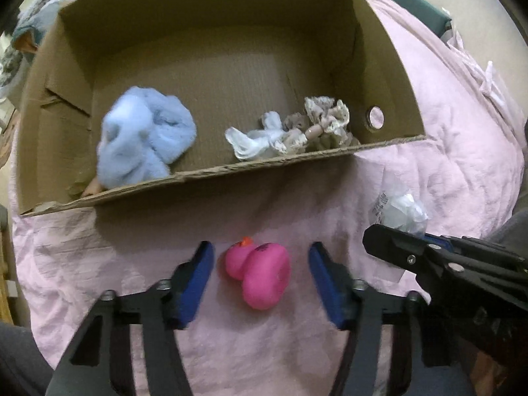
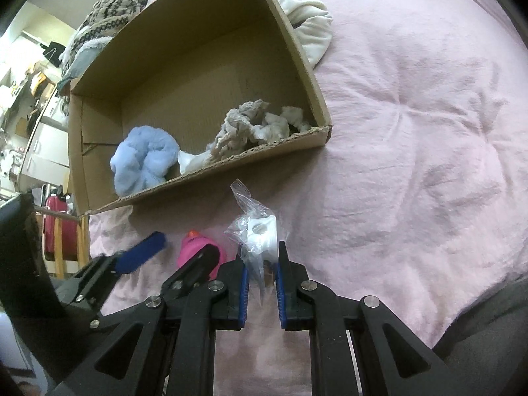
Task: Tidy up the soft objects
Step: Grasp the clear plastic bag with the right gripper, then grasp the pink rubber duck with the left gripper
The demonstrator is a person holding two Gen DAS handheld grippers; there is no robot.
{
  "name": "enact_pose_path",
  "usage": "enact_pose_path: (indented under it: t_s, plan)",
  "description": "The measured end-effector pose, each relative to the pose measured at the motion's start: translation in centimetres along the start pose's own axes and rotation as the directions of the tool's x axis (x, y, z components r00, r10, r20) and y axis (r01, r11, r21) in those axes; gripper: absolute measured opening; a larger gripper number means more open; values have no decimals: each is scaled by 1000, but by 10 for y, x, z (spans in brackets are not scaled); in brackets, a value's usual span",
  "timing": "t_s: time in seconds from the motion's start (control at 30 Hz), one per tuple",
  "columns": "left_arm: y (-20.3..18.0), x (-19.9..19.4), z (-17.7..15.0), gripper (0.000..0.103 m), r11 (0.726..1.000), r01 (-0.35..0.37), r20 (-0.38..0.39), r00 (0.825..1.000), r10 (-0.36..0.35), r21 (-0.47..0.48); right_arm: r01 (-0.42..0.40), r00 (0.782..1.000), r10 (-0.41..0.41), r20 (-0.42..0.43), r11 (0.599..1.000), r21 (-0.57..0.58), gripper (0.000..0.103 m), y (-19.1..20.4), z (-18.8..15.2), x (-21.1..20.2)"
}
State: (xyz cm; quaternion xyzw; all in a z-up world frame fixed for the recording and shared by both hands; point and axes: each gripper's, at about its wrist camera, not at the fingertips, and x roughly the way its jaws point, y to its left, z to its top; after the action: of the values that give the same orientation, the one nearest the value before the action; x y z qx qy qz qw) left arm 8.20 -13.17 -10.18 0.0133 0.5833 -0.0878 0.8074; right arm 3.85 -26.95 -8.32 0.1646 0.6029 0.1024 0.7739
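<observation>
A pink rubber duck (image 1: 260, 274) with an orange beak lies on the pink bedspread (image 1: 445, 132), just in front of an open cardboard box (image 1: 264, 161). My left gripper (image 1: 261, 250) points down over the duck, and its blue pads (image 1: 194, 280) stand on either side without touching it. My right gripper (image 2: 264, 257) is shut on a crumpled clear plastic bag (image 2: 260, 231) with something white inside, just right of the duck (image 2: 194, 247). The box holds a fluffy light-blue piece (image 1: 142, 142) and beige and white lace scrunchies (image 1: 297, 128).
A white garment (image 2: 310, 23) lies behind the box's right corner, and a patterned knit (image 2: 112, 3) is piled behind its far wall. Off the bed's left edge are a red suitcase (image 2: 56, 227) and white cabinets (image 2: 43, 151). Pink bedspread stretches to the right.
</observation>
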Motion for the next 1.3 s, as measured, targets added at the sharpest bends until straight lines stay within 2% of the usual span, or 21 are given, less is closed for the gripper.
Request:
enact_pose_path:
  t_s: [0.07,0.2,0.4,0.57,0.63,0.73,0.9,1.3]
  plan:
    - [-3,3,1,21,1000,-20,-2,1000,20,10,0,1000,0,-2,1000,-3,15,-2,1,-1]
    - [-5,0,0,18,999,-28,5,1000,28,29,-5,1000,5,-12,1000,-5,15,-4,1,0]
    - [4,-8,-3,14,999,-52,8,999,52,7,-5,1000,5,-15,1000,-26,15,-1,1,0]
    - [23,-17,-13,11,997,-78,12,997,78,-20,-8,1000,7,-20,999,-46,15,4,-1,1]
    - [35,-23,-18,4,995,-88,16,996,89,-38,-8,1000,6,-22,998,-59,15,7,-2,1]
    - [50,-31,-24,2,993,-101,27,994,102,-58,-52,998,50,-26,996,-73,15,12,-3,0]
    - [76,-35,-31,1,990,-68,16,997,71,-125,-60,998,61,5,990,-127,15,21,-7,-7]
    - [90,-54,-44,1,986,2,36,999,4,-164,-55,998,57,14,992,-117,15,21,-7,-7]
